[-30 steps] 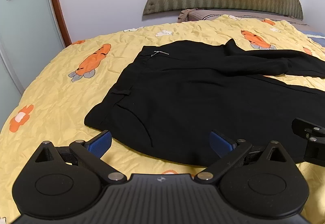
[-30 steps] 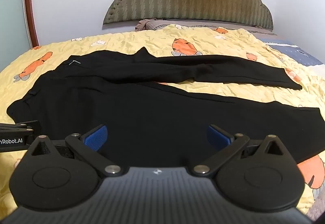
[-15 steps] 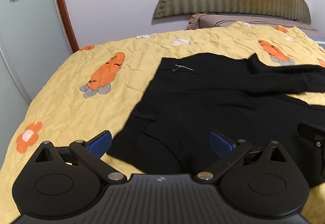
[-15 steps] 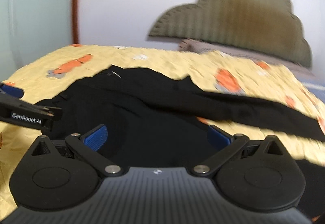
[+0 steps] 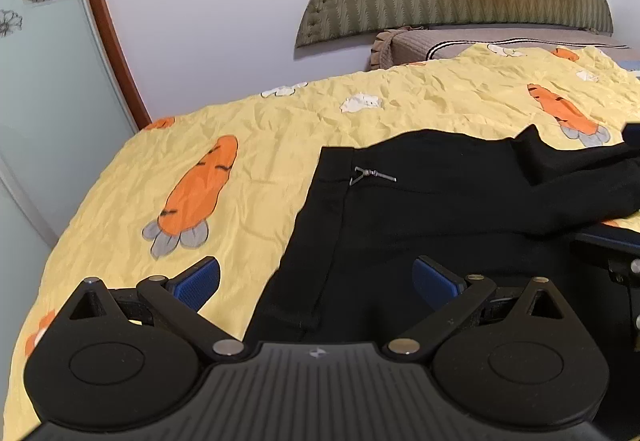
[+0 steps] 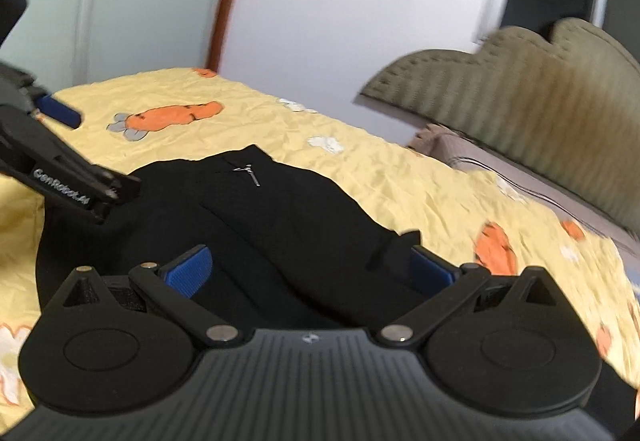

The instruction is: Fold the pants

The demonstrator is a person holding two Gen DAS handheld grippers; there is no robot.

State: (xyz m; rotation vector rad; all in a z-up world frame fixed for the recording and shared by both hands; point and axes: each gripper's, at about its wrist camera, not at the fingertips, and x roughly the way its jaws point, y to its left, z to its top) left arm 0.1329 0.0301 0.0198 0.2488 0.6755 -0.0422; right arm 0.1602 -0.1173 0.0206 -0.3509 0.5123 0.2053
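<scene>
The black fabric pants (image 5: 432,209) lie spread on the bed's crinkled yellow bedspread with orange carrot prints (image 5: 240,145), waistband toward the left, a small silver zipper pull (image 5: 372,174) showing near the far corner of the waist, and the 2 legs running off to the right. The left gripper (image 5: 316,277) hovers low over the near left edge of the waist, its blue-padded fingers (image 5: 198,281) spread wide and holding nothing; 1 pad is over bare bedspread, the other over black cloth. The right gripper (image 6: 310,267) is likewise wide open and empty, over the seat and crotch area; its view is motion-blurred, so whether the pads touch the cloth cannot be told.

The step in hand looks like taking the first hold for a lengthwise fold. To do it well, each gripper should pinch only the pants and not the bedspread beneath, closing on the near edge at the waist and further along the near leg. Both should then lift together and carry the near half onto the far one, keeping the cloth taut so the seams line up.
</scene>
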